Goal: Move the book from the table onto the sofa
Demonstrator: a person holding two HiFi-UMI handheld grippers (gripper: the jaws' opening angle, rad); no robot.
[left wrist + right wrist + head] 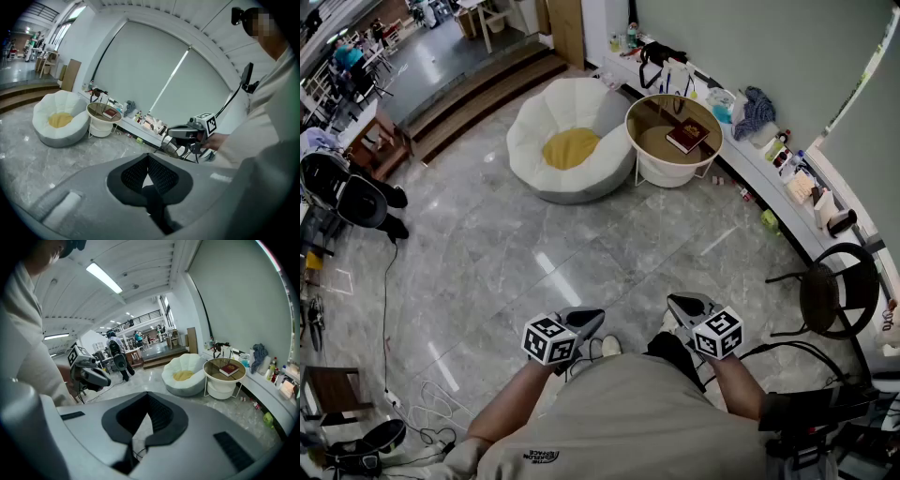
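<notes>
Start of the task, seen from above. The book point(687, 135) lies flat on the round table point(630, 123), towards its far side. The table stands just beside the white sofa point(530, 127), which has a yellow cushion point(570, 147) in its hollow. I stand well apart from both, across bare floor. The left gripper point(587, 319) and the right gripper point(679, 305) are held in front of my body, pointing forward and somewhat down. Each gripper's own view shows its jaws pressed together with nothing between them. The step in hand, as I judge it, is the approach. It is best to walk up to the table on the side away from the sofa and to part the jaws of one gripper before reaching. The book is thin and lies flat on a smooth top, so a grip from straight above will likely slip. A better method is to come in low and take it by an edge or the spine. The other gripper can steady it, and the lift should clear the table's raised rim before I swing across to the sofa.
</notes>
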